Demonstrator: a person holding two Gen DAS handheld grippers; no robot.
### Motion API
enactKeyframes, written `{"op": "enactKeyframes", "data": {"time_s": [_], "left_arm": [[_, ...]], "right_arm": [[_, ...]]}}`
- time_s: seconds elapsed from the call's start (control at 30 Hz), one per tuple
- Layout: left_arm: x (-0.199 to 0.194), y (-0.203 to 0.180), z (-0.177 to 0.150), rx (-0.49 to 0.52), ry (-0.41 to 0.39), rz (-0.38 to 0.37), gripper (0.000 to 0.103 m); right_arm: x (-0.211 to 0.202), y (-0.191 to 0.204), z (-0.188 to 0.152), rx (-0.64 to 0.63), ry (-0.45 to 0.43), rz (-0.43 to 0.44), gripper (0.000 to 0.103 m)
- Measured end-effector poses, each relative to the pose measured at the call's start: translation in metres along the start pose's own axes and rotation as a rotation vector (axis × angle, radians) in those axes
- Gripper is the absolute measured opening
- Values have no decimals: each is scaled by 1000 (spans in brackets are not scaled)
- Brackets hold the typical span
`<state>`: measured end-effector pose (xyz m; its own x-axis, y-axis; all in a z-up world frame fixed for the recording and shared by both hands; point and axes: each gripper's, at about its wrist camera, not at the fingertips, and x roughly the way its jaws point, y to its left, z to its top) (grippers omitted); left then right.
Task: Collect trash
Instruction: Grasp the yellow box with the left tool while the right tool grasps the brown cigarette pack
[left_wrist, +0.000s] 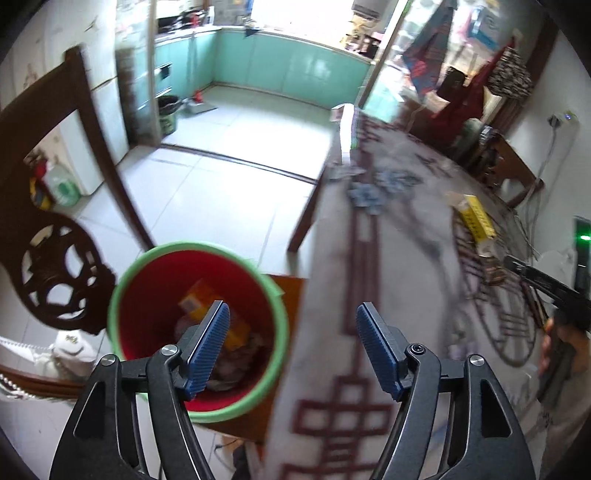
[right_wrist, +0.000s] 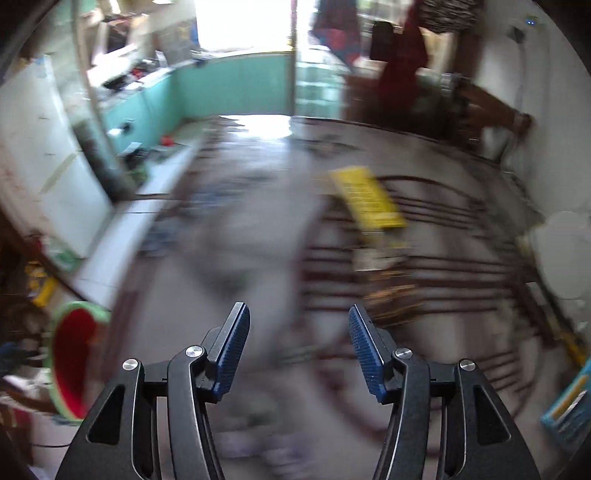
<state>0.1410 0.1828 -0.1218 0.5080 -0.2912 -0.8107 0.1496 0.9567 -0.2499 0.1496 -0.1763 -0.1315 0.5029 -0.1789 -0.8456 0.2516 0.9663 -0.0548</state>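
Note:
A red bin with a green rim (left_wrist: 147, 317) stands on a stool beside the table; an orange box (left_wrist: 201, 301) and crumpled paper lie inside. My left gripper (left_wrist: 293, 317) is open and empty, over the bin's right edge and the table's edge. A yellow box (left_wrist: 476, 218) lies on the patterned tablecloth (left_wrist: 399, 258); it also shows in the right wrist view (right_wrist: 367, 197). Crumpled bluish paper (left_wrist: 373, 188) lies farther along the table. My right gripper (right_wrist: 299, 319) is open and empty above the cloth, short of the yellow box. The bin (right_wrist: 72, 360) sits at lower left there.
A carved dark wooden chair (left_wrist: 55, 236) stands left of the bin. Brown wrappers (right_wrist: 391, 291) lie near the yellow box, and a blue packet (right_wrist: 570, 402) at the table's right edge. The right wrist view is motion-blurred. Tiled floor and green kitchen cabinets (left_wrist: 288, 62) lie beyond.

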Motion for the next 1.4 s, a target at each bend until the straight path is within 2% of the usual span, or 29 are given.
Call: {"op": "enactKeyframes", "data": {"time_s": [0.13,0.3,0.33,0.37,0.5,0.7,0.93,1.07,1.13,1.17,1.2,1.3,1.4], "left_arm": [[4,-48,6,27,-5,-53,73],[13,-110,16,66,-11,-108,74],[17,-126,20,75,-12,-121,75],[21,-140,24,81,-14,-130,75],[42,-192,39,100,-8,-154,77],[101,-272,60,109,54,-199,78],[184,-340,88,94,137,-151,78],[217,-354,97,47,177,-116,78],[225,-354,98,23,180,-112,67],[227,-354,98,18,179,-106,50],[229,-354,96,18,182,-104,38],[225,-352,91,18,180,-129,30],[206,-349,85,57,151,-144,25]], "right_arm": [[41,-39,11,-6,91,-10,55],[81,-62,9,-34,166,58,55],[85,-65,7,-37,167,73,50],[88,-70,8,-35,167,88,40],[77,-100,3,-11,138,172,39],[40,-143,-29,46,109,226,39],[12,-189,-51,114,54,232,39],[19,-202,-52,110,53,217,39],[22,-207,-54,116,58,225,39],[25,-209,-54,120,60,228,39],[26,-211,-55,127,61,229,39],[29,-213,-57,140,64,231,39],[30,-213,-57,148,67,238,39]]}}
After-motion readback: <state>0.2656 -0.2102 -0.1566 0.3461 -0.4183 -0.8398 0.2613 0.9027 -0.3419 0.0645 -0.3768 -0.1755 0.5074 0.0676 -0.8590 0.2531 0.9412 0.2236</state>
